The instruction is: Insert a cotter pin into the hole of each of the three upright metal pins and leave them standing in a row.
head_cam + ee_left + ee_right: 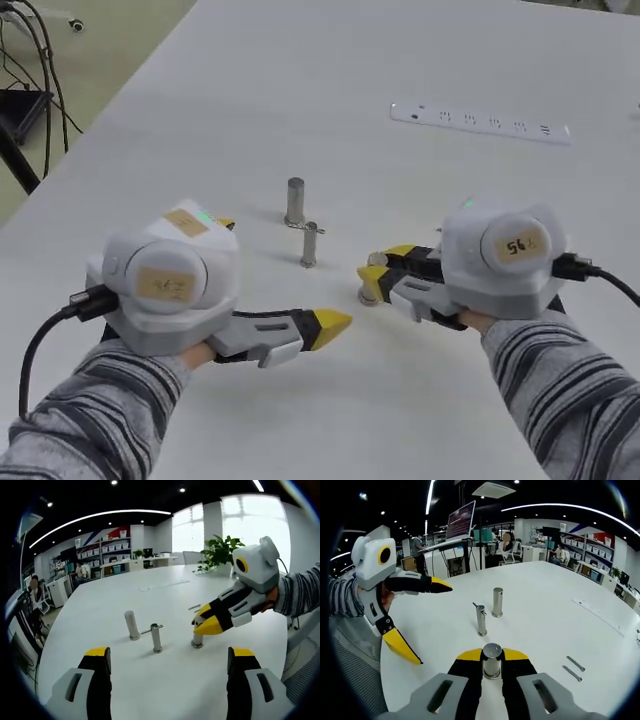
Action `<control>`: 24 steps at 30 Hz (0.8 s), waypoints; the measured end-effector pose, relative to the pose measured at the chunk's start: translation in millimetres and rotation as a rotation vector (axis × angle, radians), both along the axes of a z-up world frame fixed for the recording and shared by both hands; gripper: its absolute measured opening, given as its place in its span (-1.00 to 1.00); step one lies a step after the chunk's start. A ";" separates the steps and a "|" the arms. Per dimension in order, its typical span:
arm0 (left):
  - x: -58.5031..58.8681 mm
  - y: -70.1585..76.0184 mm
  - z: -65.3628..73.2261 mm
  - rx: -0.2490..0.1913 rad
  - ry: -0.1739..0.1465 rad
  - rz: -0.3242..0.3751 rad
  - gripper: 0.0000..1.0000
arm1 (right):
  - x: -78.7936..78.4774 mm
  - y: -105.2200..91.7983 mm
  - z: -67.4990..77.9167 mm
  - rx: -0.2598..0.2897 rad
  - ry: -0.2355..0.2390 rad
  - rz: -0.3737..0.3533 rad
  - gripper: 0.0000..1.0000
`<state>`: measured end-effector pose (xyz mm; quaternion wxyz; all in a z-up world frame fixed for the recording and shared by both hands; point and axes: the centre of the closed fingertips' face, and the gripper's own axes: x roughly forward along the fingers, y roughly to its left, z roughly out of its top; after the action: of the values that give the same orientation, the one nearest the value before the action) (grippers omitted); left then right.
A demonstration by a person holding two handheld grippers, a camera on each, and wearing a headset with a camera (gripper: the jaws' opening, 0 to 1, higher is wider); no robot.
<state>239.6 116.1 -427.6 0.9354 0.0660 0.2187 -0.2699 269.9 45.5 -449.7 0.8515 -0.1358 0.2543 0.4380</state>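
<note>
Three upright metal pins stand on the white table. The far pin (pixel 295 201) is bare. The middle pin (pixel 310 245) has a cotter pin (pixel 304 228) through its top. My right gripper (pixel 378 270) is shut on the third pin (pixel 492 660), which stands on the table to the right of the other two. My left gripper (pixel 280 272) is open wide, its jaws spread on the near left of the pins with nothing between them (pixel 167 660). Two loose cotter pins (pixel 572 666) lie on the table to the right of the held pin.
A white power strip (pixel 480 122) lies at the back right of the table (pixel 300 80). Cables and a dark stand (pixel 20 110) are off the table's left edge. Office desks, shelves and people show far behind in both gripper views.
</note>
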 end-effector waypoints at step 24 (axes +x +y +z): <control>-2.2 -8.5 -2.4 -0.003 0.011 -0.030 0.95 | -12.4 -14.6 1.0 -0.001 0.050 0.060 -0.61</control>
<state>237.5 107.5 -430.0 0.9301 0.0664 0.2223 -0.2846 257.4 30.9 -448.7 0.8314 -0.1327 0.2714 0.4663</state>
